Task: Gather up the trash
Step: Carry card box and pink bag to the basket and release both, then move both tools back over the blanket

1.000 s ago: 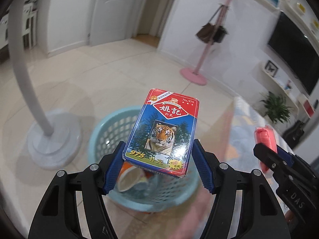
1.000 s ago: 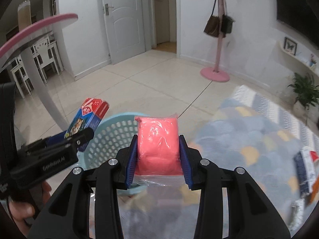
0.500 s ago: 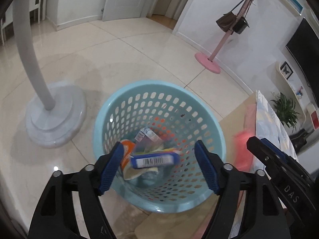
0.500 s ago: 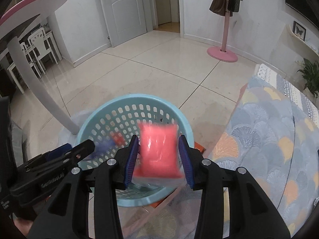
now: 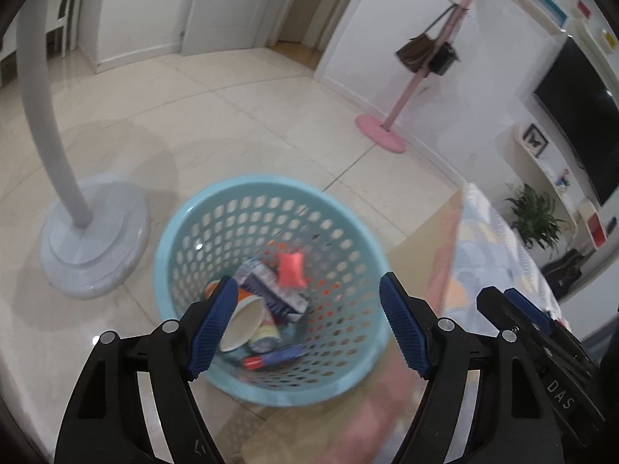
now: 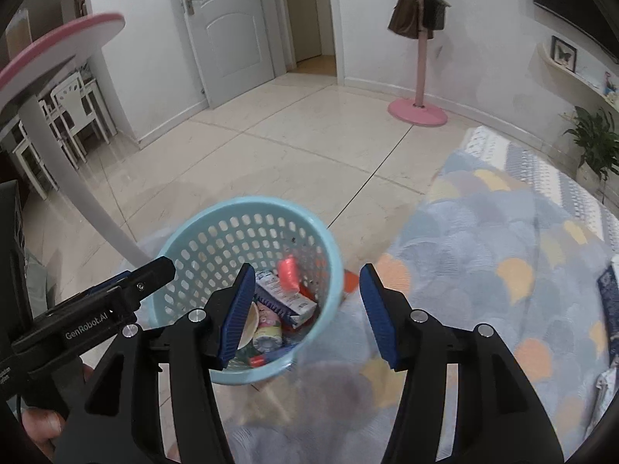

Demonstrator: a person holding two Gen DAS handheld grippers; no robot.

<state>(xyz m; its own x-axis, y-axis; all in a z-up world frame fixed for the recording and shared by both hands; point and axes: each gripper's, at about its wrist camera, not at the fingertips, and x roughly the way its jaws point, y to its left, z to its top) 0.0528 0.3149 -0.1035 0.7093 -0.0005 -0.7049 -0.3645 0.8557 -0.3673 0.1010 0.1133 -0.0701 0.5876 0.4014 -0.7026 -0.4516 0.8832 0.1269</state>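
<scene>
A light blue perforated trash basket (image 5: 182, 232) stands on the tiled floor, also in the right wrist view (image 6: 185, 243). Inside lie a pink packet (image 5: 291, 269) (image 6: 288, 273), the playing-card box (image 5: 276, 355), a paper cup (image 5: 243, 321) and other wrappers. My left gripper (image 5: 305, 324) is open and empty above the basket's near rim. My right gripper (image 6: 305, 309) is open and empty above the basket's right side. Each gripper shows at the edge of the other's view.
A white stand with a round base (image 5: 93, 239) is left of the basket. A patterned cloth-covered surface (image 6: 503, 251) lies to the right, with some packets at its far right edge (image 6: 609, 301). A pink coat rack (image 5: 390, 131) stands at the back wall.
The left gripper opened and dropped the tiger card box into the basket. The right gripper then opened and the pink packet fell in too.
</scene>
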